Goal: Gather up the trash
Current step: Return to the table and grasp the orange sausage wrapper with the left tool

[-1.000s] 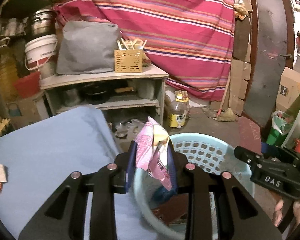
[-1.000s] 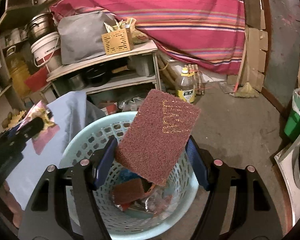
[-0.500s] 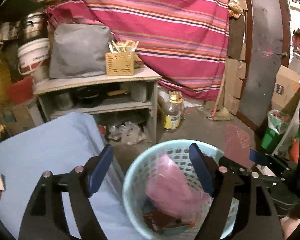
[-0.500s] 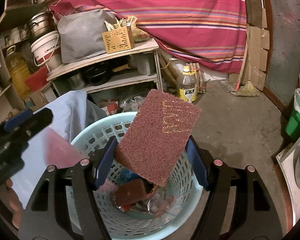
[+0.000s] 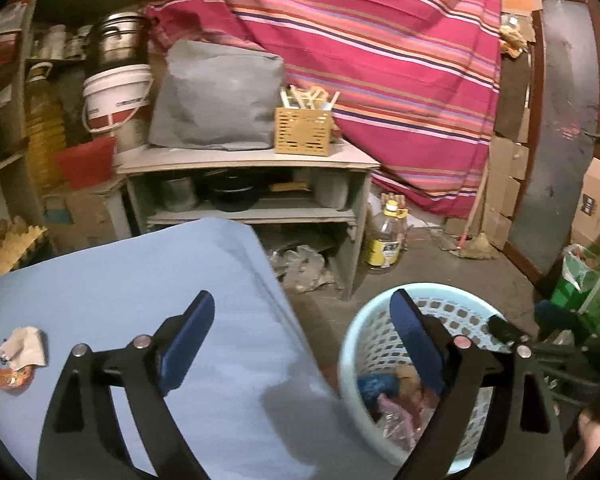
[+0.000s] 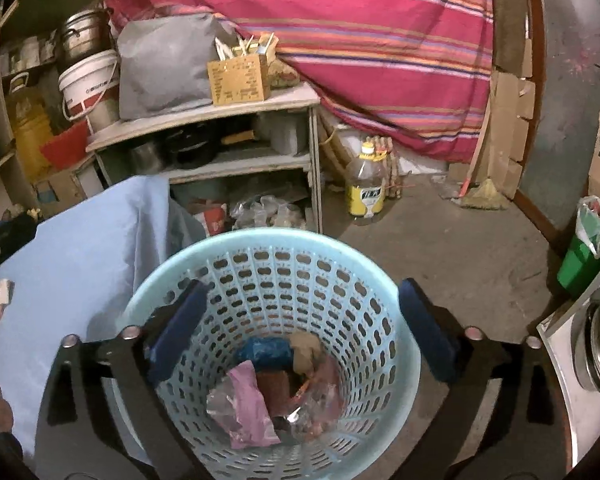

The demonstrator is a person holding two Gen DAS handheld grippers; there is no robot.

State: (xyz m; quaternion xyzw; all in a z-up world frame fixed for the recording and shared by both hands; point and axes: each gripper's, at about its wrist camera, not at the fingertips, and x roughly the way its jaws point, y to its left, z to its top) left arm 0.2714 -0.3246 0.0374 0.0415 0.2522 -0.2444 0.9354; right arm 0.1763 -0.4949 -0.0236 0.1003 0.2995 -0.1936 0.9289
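Cluttered storeroom. Blue table cloth [image 5: 148, 280] under left claw [image 5: 300, 344], empty, spread wide; wrapper scrap [image 5: 20, 356] far left, uncollected. Right claw [image 6: 300, 320] spread, empty, w/ basket [image 6: 204, 256] directly below, prob. for dropping.

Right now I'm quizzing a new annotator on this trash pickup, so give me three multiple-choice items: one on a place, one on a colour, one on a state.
1. Where does the crumpled wrapper scrap lie?
A. on the blue cloth
B. in the basket
C. on the shelf

2. What colour is the basket?
A. red
B. light blue
C. yellow

3. How do the right tongs stand?
A. shut on a scouring pad
B. shut on a wrapper
C. open, holding nothing

Answers:
1 A, it rests on the blue cloth, apart from the left tongs.
2 B, its perforated wall is pale blue.
3 C, the jaws are spread wide above the basket with nothing between them.
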